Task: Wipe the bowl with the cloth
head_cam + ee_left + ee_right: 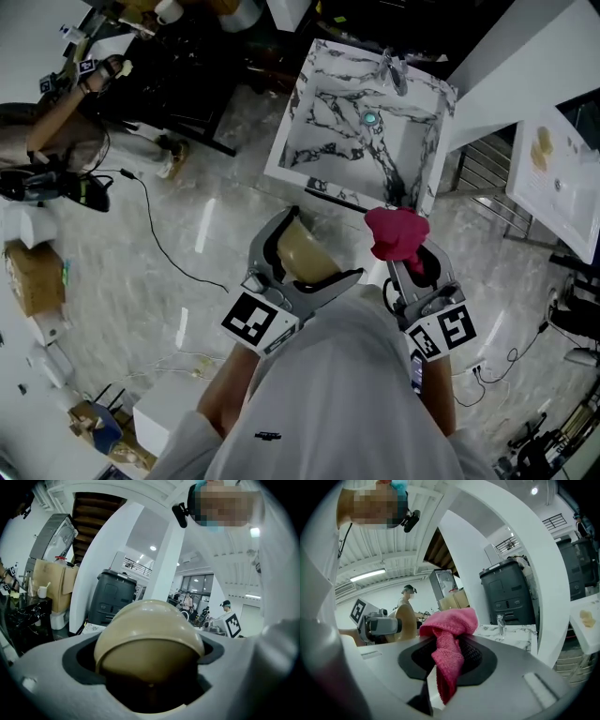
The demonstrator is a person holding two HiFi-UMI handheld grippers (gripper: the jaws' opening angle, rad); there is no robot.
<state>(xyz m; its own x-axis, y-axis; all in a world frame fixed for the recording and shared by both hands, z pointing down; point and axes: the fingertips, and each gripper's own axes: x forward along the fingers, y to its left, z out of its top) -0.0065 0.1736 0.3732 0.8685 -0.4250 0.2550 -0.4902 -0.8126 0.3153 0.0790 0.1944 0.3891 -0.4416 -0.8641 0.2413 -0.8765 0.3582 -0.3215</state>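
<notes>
A tan bowl (302, 253) sits between the jaws of my left gripper (298, 255), which is shut on it; in the left gripper view the bowl (149, 641) fills the jaw gap, rounded underside towards the camera. My right gripper (410, 255) is shut on a pink cloth (397, 232), bunched above its jaws. In the right gripper view the cloth (447, 644) hangs down through the jaw gap, and the bowl (407, 620) with the left gripper shows at the left. Both grippers are held in the air close to my chest, a short gap between bowl and cloth.
A marbled white sink (309, 80) with a tap (394, 70) stands ahead below the grippers. A white counter (553, 178) lies at the right. Cables (159, 239) trail over the marble floor at left, with boxes (33, 277) and clutter along the left edge.
</notes>
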